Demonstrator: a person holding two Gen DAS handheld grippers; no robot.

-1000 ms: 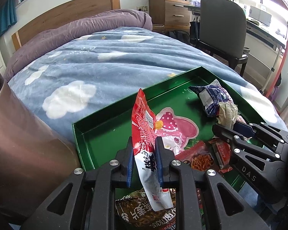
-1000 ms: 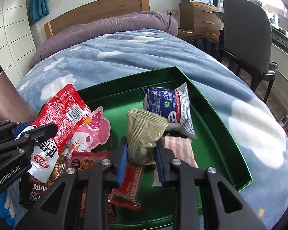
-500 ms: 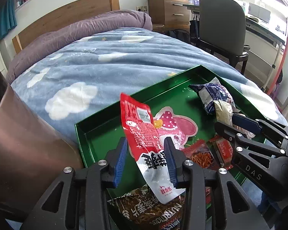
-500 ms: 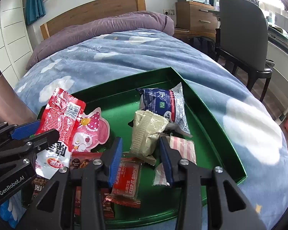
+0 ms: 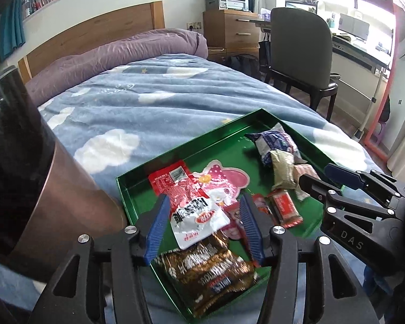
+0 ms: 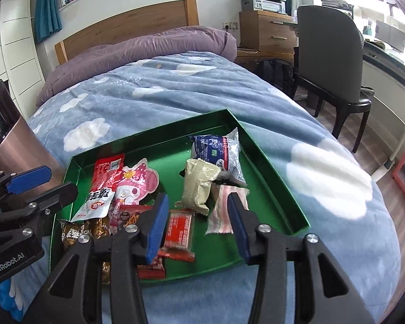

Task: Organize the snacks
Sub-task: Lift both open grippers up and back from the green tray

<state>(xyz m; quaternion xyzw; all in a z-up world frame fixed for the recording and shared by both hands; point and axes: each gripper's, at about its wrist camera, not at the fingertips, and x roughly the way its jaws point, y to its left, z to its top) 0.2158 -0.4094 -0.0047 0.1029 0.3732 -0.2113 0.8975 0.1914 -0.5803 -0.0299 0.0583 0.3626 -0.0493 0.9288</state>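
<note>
Two tools above one green tray [image 6: 272,178] on the bed [image 6: 191,91], both with jaws opening and nothing pressed between the pads. Left tool [image 5: 202,224] over the tray's near-left part: red-and-white snack packet [image 5: 191,202] flat on the tray floor, seen between the spread blue pads but touched by neither, long axis running away from the tool toward the tray's far-left corner. Just under it and nearer, a brown chocolate bag [image 5: 210,270] at the near rim; beside it to the right, a pink character pouch [image 5: 224,181]. Right tool [image 6: 197,224] over the tray's near-middle: beige wrapped packet [image 6: 199,186] straight ahead of the tips, leaning on a blue-and-white bag [image 6: 218,154], long axis roughly along the tool's line. Pink-striped wrapper [image 6: 224,210] beside the right pad, red bar [image 6: 179,229] by the left pad, both loose on the tray. Likely a release of one packet each. Beige packet, blue bag and striped wrapper nearer the right tool; red packet, pouch and brown bag nearer the left. Any next pick on the red packet best taken across its short width.
</note>
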